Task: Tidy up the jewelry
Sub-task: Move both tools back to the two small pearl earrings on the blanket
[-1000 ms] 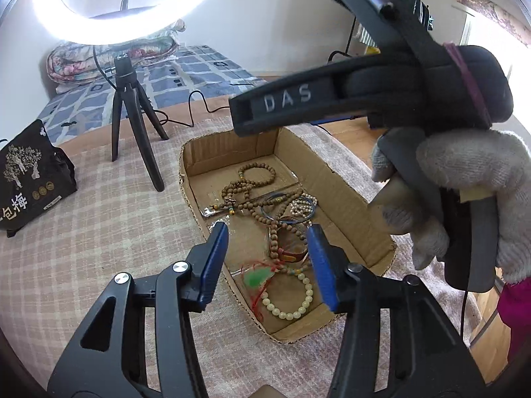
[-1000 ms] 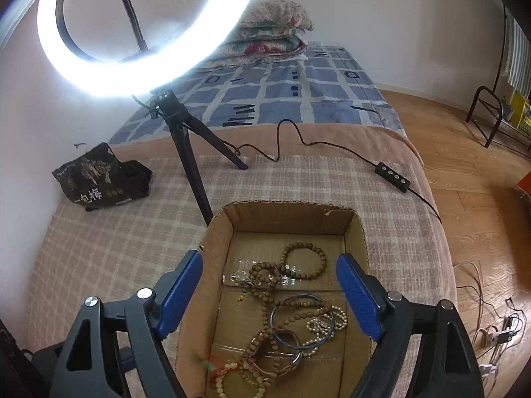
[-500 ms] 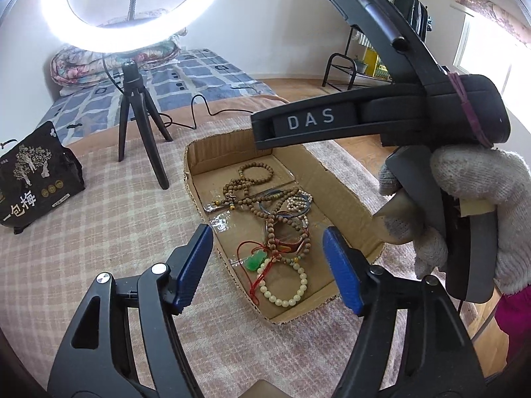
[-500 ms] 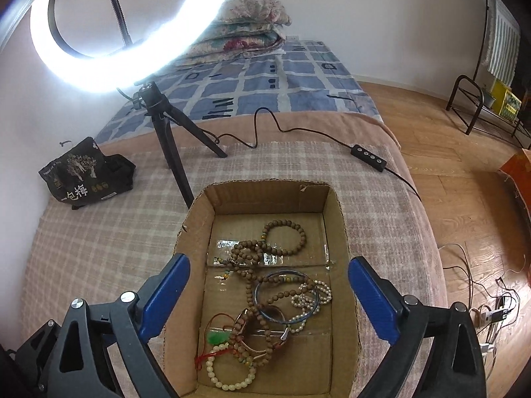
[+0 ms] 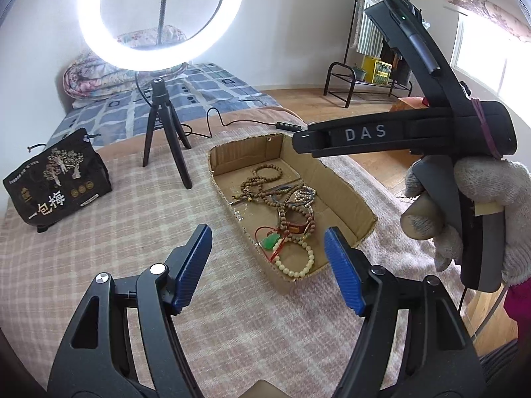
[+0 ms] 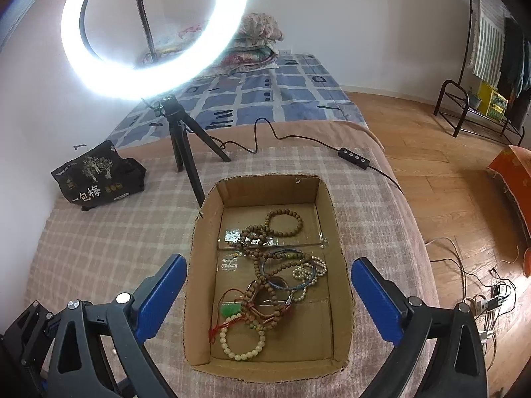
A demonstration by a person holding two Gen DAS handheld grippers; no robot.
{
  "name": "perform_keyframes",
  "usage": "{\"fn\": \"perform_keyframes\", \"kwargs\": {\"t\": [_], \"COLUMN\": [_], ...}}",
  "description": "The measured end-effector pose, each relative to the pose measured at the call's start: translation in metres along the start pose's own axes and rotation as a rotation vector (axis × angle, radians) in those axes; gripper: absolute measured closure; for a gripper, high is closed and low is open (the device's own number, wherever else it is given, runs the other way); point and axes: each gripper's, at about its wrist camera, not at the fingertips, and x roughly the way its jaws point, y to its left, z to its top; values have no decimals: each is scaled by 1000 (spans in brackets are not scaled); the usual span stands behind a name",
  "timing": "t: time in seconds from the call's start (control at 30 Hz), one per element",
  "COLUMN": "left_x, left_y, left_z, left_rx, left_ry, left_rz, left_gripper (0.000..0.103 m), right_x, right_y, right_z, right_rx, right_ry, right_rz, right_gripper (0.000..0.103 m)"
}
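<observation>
An open cardboard box (image 6: 203, 278) (image 5: 348, 195) lies on a checked blanket. Inside it is a tangle of brown wooden bead bracelets (image 6: 262, 285) (image 5: 282, 199). With them lie a cream bead bracelet (image 6: 244, 343) (image 5: 297, 260), a green pendant on red cord (image 6: 230, 310) (image 5: 270, 241) and a pearl bracelet (image 6: 310, 270). My left gripper (image 5: 268, 232) hovers open in front of the box's near end, holding nothing. My right gripper (image 6: 268, 260) hangs open above the box, its blue pads wider apart than the box and empty. Its black body (image 5: 365, 132), held by a gloved hand (image 5: 481, 199), shows in the left wrist view.
A ring light on a small black tripod (image 6: 181, 139) (image 5: 162, 139) stands just behind the box's left corner. A black printed pouch (image 6: 96, 179) (image 5: 56, 185) lies far left. A cable with a remote (image 6: 353, 158) runs off the right edge, where the surface drops to wooden floor.
Both grippers have drawn back and upward from the box, so it looks smaller and whole. The jaws of each have spread wider. The jewelry has not moved.
</observation>
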Motion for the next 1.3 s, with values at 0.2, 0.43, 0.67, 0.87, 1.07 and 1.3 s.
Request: {"fn": "perform_keyframes", "kwargs": {"t": [0.2, 0.43, 0.67, 0.87, 1.07, 1.3], "left_x": [-26, -44, -56, -66, -72, -70], "left_y": [7, 20, 36, 77, 135, 177], "left_z": [-14, -28, -40, -58, -80, -103], "left_rx": [15, -2, 6, -29, -121, -204], "left_ry": [-18, -22, -25, -19, 6, 61], "left_rz": [14, 16, 33, 98, 164, 178], "left_gripper": [31, 31, 31, 31, 35, 58], "right_x": [-17, -34, -50, -52, -40, -18], "right_y": [9, 17, 27, 39, 70, 113], "right_z": [-16, -40, -66, -92, -113, -132], "right_rx": [-8, -16, -25, -40, -100, -175], "right_ry": [-23, -40, -59, -92, -71, 3], "right_rz": [-7, -23, -25, 10, 91, 189], "right_gripper": [2, 2, 2, 2, 10, 20]}}
